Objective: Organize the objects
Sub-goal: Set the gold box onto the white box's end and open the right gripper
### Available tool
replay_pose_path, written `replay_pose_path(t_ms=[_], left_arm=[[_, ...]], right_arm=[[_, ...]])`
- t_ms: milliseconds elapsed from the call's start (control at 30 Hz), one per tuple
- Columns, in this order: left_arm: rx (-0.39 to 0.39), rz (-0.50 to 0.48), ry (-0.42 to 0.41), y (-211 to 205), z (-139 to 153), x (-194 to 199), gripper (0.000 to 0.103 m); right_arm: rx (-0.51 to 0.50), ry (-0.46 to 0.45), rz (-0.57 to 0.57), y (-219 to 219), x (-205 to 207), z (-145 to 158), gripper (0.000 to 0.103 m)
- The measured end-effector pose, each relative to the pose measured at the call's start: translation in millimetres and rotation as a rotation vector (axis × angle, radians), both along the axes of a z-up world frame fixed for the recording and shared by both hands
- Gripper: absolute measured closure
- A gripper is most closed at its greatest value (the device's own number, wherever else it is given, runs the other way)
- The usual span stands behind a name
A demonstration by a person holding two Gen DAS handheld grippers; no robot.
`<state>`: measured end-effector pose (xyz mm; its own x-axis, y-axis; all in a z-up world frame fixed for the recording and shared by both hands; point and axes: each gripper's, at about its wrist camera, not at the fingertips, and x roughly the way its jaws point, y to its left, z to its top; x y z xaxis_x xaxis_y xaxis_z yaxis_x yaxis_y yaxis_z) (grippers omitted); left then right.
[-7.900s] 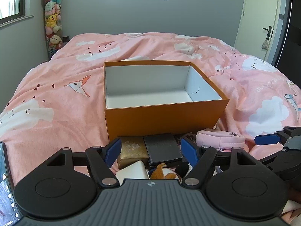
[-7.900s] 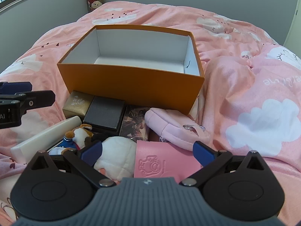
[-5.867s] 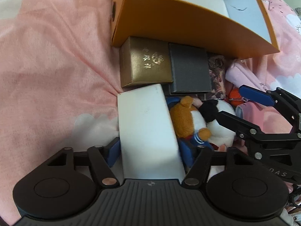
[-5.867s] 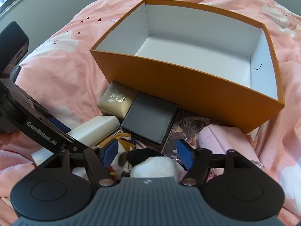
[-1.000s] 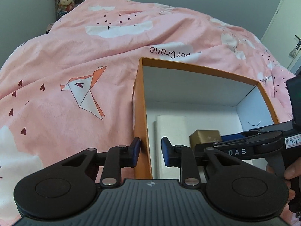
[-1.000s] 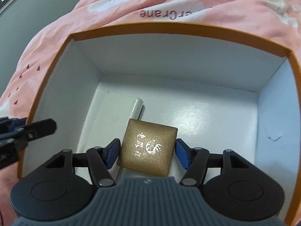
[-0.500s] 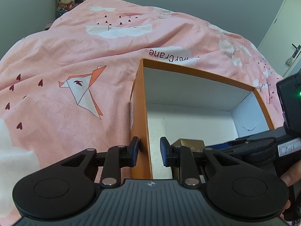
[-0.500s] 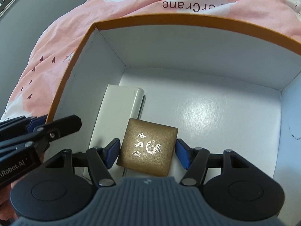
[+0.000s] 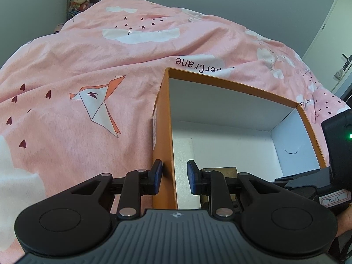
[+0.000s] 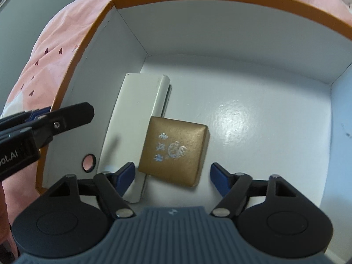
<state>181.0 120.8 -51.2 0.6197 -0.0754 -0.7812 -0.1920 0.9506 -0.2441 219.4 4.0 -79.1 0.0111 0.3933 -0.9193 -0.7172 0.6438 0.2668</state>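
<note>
Orange box [image 9: 164,132] wall sat clenched in the left gripper [image 9: 173,177]; the right gripper [image 10: 172,175] was opening, pads off the gold box [image 10: 175,150] at its twelve o'clock.

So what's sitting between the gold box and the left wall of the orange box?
A flat white box, lying on the floor of the orange box beside the gold box. The right wrist view shows it best.
</note>
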Motion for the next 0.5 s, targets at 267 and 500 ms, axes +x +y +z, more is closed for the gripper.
replay_pose_path(t_ms=[267,500], left_arm=[[-0.008,-0.001,-0.002,3,1,0,0.076],[0.02,-0.006,0.003,2,8,9,0.076]], right_arm=[[0.051,-0.025,-0.057,-13,4,14,0.038],[0.141,-0.04,-0.144,-16,30,35,0.04]])
